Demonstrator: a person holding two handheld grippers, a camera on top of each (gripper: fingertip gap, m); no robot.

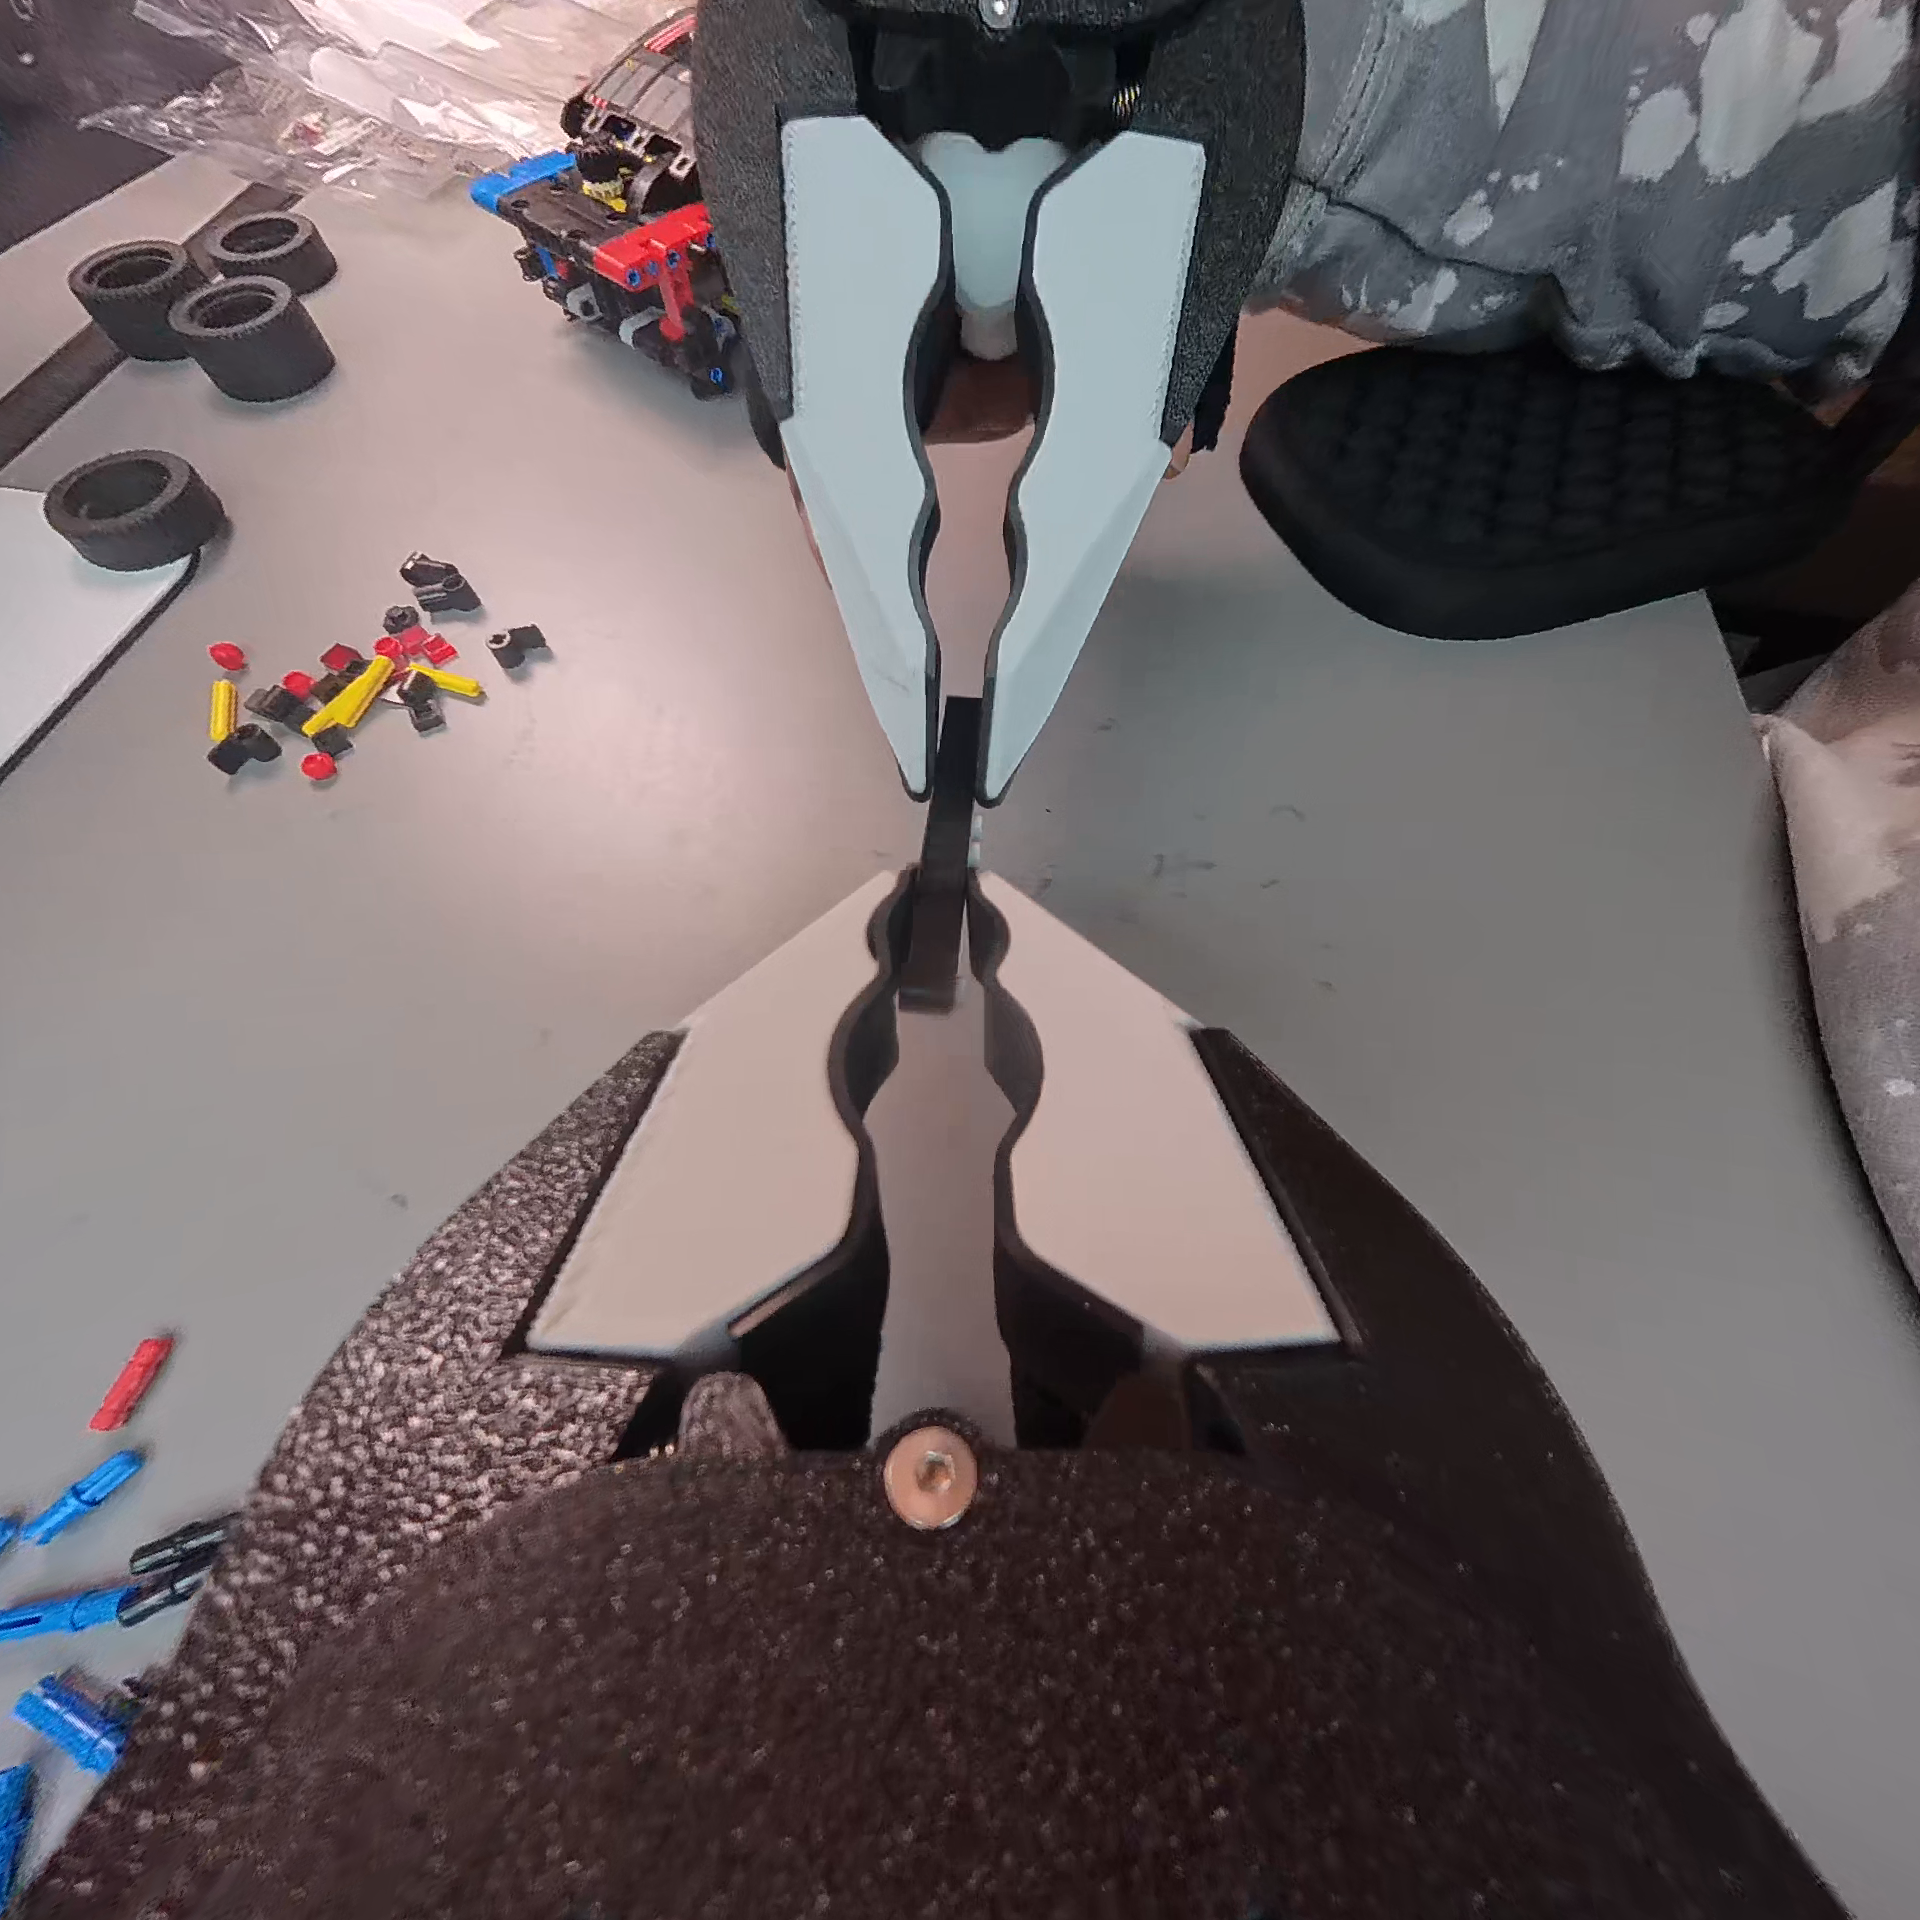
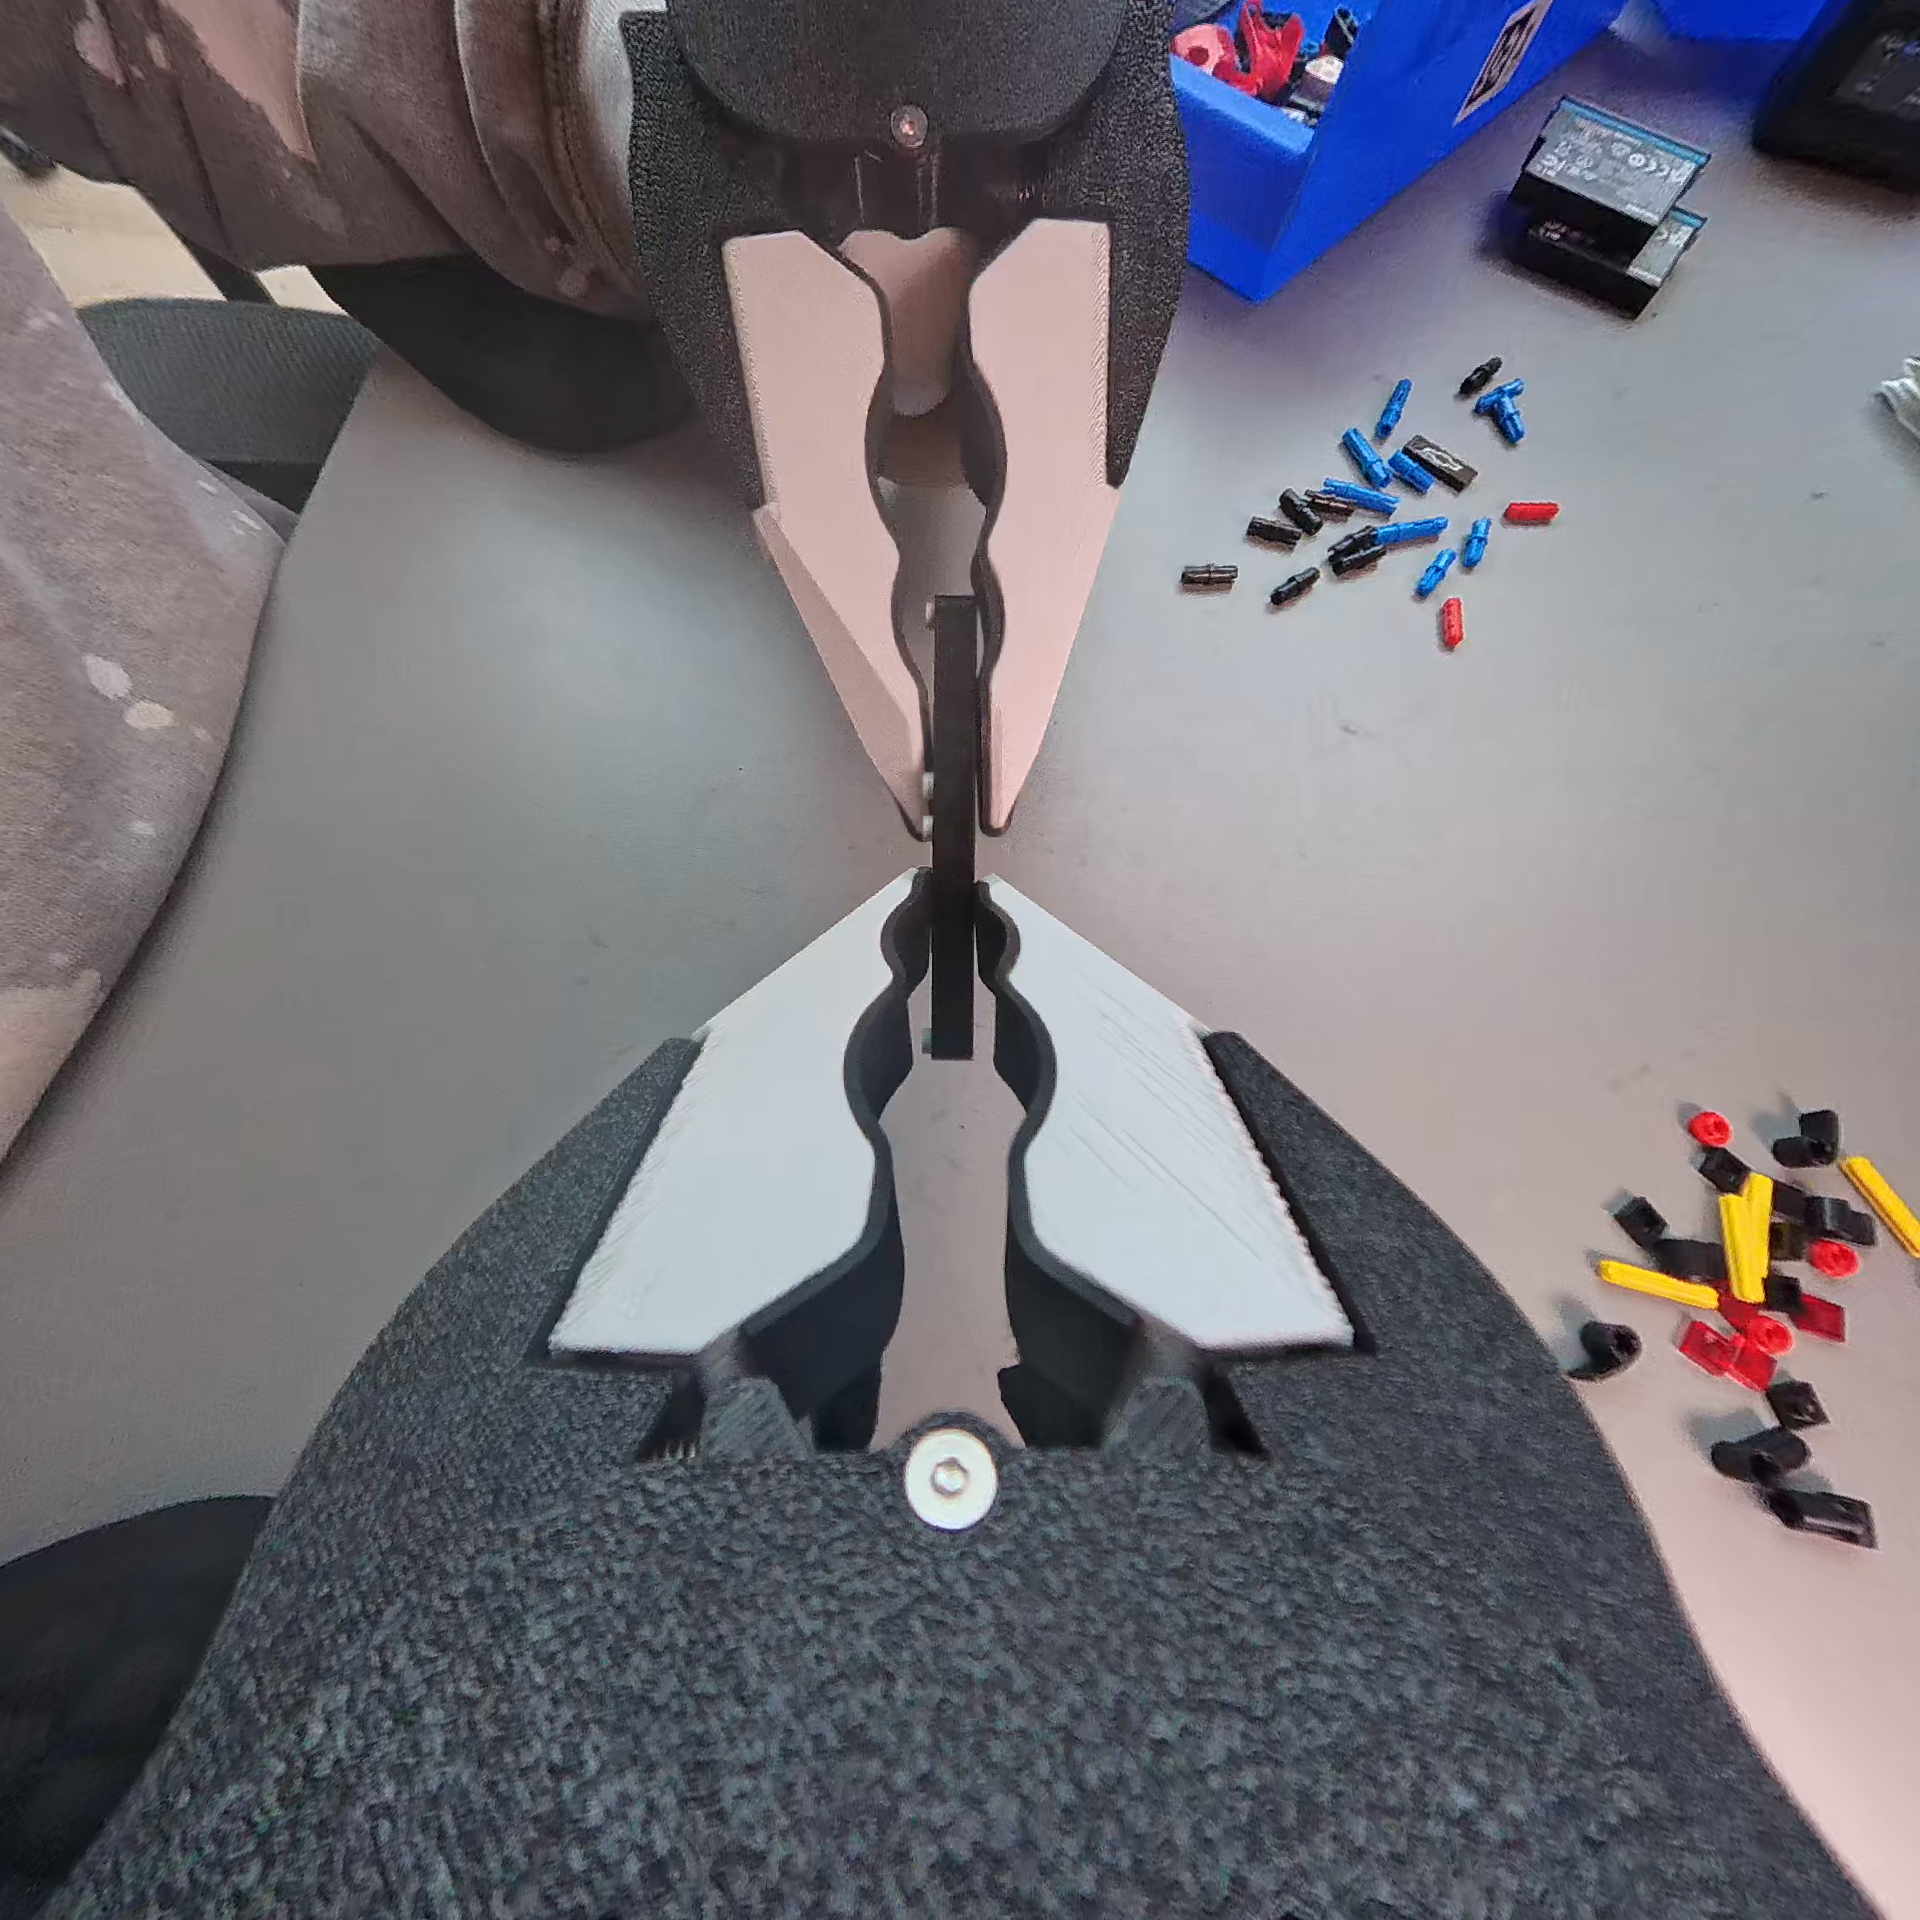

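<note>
I'm pinching a thin black bar (image 1: 948, 831), stiff, light and slick, by its ends, left gripper (image 1: 940, 883) and right gripper (image 2: 951, 883) both clamped, over the table (image 1: 520, 987).

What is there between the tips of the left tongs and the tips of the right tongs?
A thin flat black plastic bar bridges them; left tongs and right tongs both clamp it, shown in both wrist views.
</note>
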